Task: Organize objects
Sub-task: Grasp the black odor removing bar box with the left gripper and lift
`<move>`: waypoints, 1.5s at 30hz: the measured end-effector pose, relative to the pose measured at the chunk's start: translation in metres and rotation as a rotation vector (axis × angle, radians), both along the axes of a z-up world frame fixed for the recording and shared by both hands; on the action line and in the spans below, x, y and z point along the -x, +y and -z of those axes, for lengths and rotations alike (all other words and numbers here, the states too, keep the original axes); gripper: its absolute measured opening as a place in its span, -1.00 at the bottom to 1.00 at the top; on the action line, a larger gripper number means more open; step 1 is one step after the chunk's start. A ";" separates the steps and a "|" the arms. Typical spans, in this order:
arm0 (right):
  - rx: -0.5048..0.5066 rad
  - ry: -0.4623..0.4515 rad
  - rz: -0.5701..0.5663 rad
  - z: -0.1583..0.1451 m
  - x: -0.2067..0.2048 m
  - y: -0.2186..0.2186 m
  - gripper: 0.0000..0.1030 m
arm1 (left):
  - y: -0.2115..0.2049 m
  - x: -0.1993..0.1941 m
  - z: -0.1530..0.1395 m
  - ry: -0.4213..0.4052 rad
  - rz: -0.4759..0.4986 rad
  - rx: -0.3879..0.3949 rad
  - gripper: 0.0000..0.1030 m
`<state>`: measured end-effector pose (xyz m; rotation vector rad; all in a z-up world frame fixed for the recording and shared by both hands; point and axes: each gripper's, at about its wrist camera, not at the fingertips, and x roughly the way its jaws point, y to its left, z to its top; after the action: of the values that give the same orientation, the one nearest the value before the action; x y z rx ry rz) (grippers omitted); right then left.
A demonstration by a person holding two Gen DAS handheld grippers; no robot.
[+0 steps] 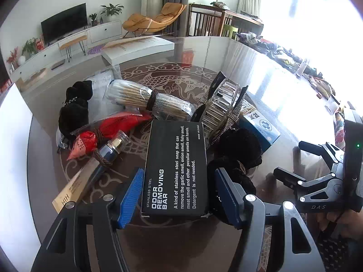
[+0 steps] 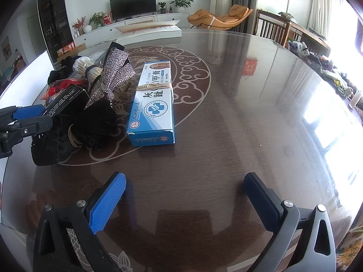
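Left wrist view, far left: tan box lying at the lower left, a small glass bottle just above it, a red packet behind that. Upper left of the pile: a black pouch, then a bundle of wooden sticks in clear wrap. Centre frame: black box marked "ODOR REMOVING BAR", sitting between the blue pads of the left gripper. Jaws half closed around it; a thin gap on the left side, right pad close against the box edge, real contact hard to call. Just right of the box: a black fuzzy item, a sparkly hair clip above it, and a blue and white box behind. Far right: right gripper hovering over the dark table.

Right wrist view: the same pile in the left half, blue and white box left of centre. Lower frame: right gripper, jaws wide, nothing between them, only bare table below.
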<state>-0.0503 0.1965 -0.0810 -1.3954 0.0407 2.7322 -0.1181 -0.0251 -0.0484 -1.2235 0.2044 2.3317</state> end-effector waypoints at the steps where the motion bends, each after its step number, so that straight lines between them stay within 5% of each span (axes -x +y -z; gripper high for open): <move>1: 0.000 0.000 0.000 0.000 0.000 0.000 1.00 | 0.000 0.000 0.002 -0.008 -0.014 0.005 0.24; 6: 0.000 0.000 0.000 0.000 0.000 0.000 1.00 | 0.023 0.017 0.010 0.011 -0.045 0.097 0.45; 11: 0.000 0.000 -0.001 0.000 0.000 0.000 1.00 | 0.038 0.038 0.016 -0.029 -0.091 0.072 0.46; 14: 0.000 0.000 0.000 0.000 0.000 0.000 1.00 | 0.040 0.042 0.021 -0.038 -0.121 0.084 0.66; 24: 0.000 0.000 0.000 0.000 0.000 0.000 1.00 | 0.023 0.038 0.028 -0.042 -0.158 0.028 0.69; 28: 0.000 0.000 0.000 0.000 0.000 0.000 1.00 | 0.025 0.046 0.032 -0.056 -0.194 0.044 1.00; 32: 0.000 0.000 0.000 0.000 0.000 0.000 1.00 | 0.021 0.045 0.032 -0.054 -0.189 0.034 1.00; 34: 0.000 0.000 0.000 0.000 0.000 0.000 1.00 | 0.017 0.041 0.031 -0.042 -0.201 0.017 0.92; 38: 0.000 0.000 0.000 0.000 0.000 0.000 1.00 | 0.014 0.028 0.026 -0.004 -0.189 0.004 0.15; 45: -0.001 0.000 0.000 0.000 0.000 0.000 1.00 | 0.004 -0.010 0.026 0.004 -0.243 0.006 0.14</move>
<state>-0.0504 0.1965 -0.0811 -1.3953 0.0398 2.7323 -0.1079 -0.0211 -0.0745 -1.3096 0.0666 2.5407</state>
